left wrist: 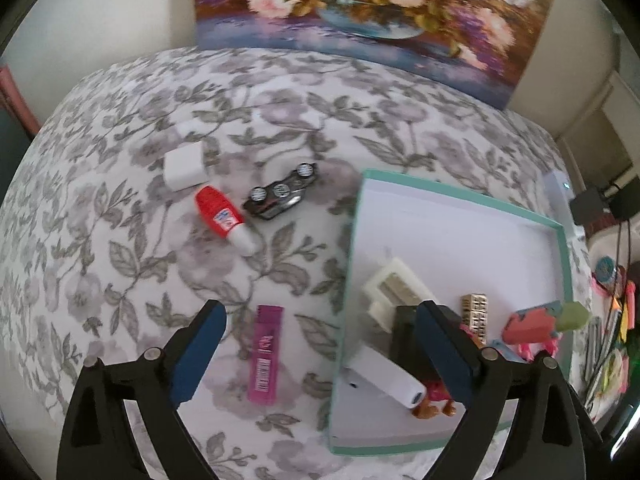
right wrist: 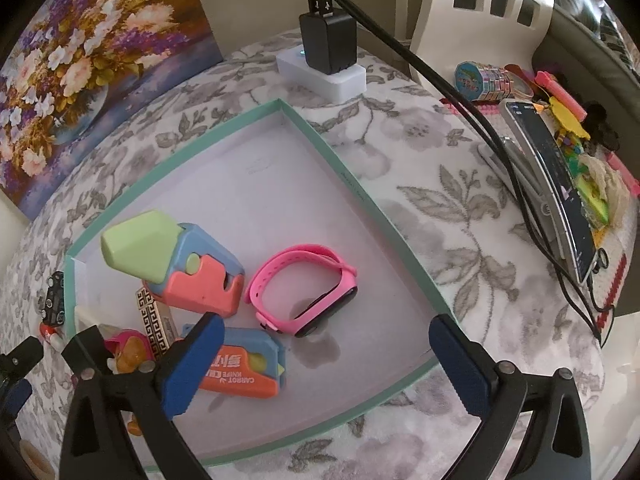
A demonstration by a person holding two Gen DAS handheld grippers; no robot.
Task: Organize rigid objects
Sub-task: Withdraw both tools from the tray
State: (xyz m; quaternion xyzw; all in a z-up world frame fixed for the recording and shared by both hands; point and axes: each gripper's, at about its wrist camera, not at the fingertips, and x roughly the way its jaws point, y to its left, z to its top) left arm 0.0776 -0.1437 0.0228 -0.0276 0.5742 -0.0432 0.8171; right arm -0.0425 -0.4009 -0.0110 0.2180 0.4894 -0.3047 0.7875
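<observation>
A shallow teal-rimmed box [left wrist: 448, 192] [right wrist: 224, 128] lies on the floral cloth. In it are a white comb-like piece [left wrist: 394, 284], a white tube [left wrist: 384, 380], a gold patterned lighter [left wrist: 475, 312] [right wrist: 154, 320], a carrot-knife toy [right wrist: 180, 264], a second orange one [right wrist: 244, 372] and a pink watch [right wrist: 304, 288]. On the cloth lie a magenta bar [left wrist: 266, 354], a red and white bottle [left wrist: 224, 218], a black toy car [left wrist: 280, 196] and a white block [left wrist: 184, 164]. My left gripper [left wrist: 320, 344] is open and empty above the box's left rim. My right gripper [right wrist: 324, 356] is open and empty over the box.
A flower painting [left wrist: 360, 8] [right wrist: 80, 60] leans against the wall behind the table. A black charger on a white base [right wrist: 328, 52], cables, a phone [right wrist: 560, 184] and colourful clutter sit to the right of the box.
</observation>
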